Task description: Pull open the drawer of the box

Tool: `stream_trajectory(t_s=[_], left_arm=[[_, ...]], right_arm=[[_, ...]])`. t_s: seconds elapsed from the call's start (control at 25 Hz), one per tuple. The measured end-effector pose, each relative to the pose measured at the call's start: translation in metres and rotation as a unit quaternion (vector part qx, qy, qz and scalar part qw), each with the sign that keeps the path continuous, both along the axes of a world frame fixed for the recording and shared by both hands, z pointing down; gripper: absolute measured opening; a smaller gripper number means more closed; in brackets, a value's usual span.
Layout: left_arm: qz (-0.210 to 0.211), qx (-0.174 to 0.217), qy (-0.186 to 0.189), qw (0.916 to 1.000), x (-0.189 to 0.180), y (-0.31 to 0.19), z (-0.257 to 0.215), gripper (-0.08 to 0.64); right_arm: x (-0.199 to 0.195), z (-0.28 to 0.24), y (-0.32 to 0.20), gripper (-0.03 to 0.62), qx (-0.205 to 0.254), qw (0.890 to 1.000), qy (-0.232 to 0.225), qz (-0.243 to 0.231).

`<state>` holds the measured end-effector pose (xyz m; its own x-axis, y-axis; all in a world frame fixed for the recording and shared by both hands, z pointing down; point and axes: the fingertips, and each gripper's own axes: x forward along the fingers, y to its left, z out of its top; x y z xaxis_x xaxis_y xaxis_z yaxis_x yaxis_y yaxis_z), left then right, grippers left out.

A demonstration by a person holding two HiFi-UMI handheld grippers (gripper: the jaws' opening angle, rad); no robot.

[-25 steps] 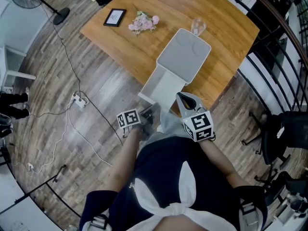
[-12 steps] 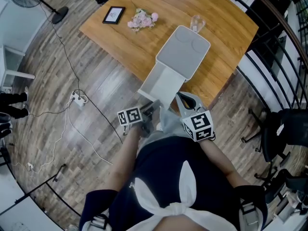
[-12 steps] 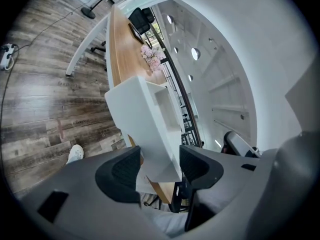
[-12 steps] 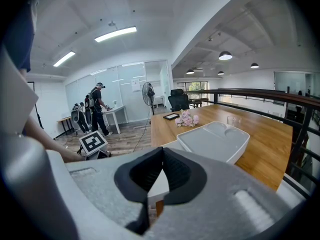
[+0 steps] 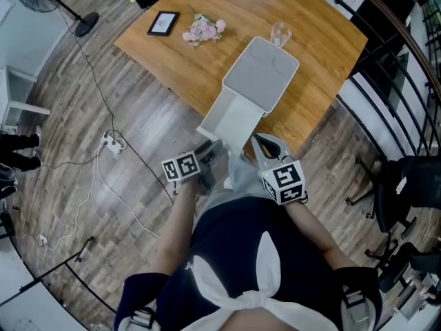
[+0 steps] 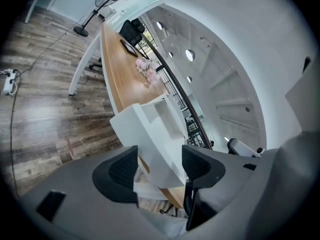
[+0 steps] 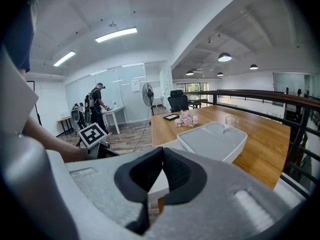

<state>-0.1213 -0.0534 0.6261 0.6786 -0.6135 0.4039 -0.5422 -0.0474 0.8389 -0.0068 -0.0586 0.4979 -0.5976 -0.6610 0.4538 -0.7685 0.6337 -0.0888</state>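
Left tongs (image 6: 160, 166) and right tongs (image 7: 161, 173) carry black-and-white square markers (image 5: 180, 167).

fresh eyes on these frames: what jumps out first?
The white box on the wooden table, its drawer pulled far out past the table's near edge toward the person. Next, the left gripper: its jaws have just been opening and stand apart with the drawer's front wall between them, while the right gripper hangs beside it, jaws shut on nothing. Pink flowers lie at the table's far left.
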Motion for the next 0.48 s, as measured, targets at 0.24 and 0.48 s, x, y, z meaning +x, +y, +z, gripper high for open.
stream_trajectory(t_s=[0.24,0.48], left_arm=[[-0.007,0.037,-0.092,0.9951,-0.031,-0.009,-0.018,0.279],[-0.010,0.087,-0.149,0.9850,-0.035,-0.016,-0.051,0.278]], right_arm=[[-0.003,-0.006,0.006,-0.002,0.008,1.000,0.000,-0.003],[-0.005,-0.012,0.009,-0.002,0.018,1.000,-0.002,-0.004]])
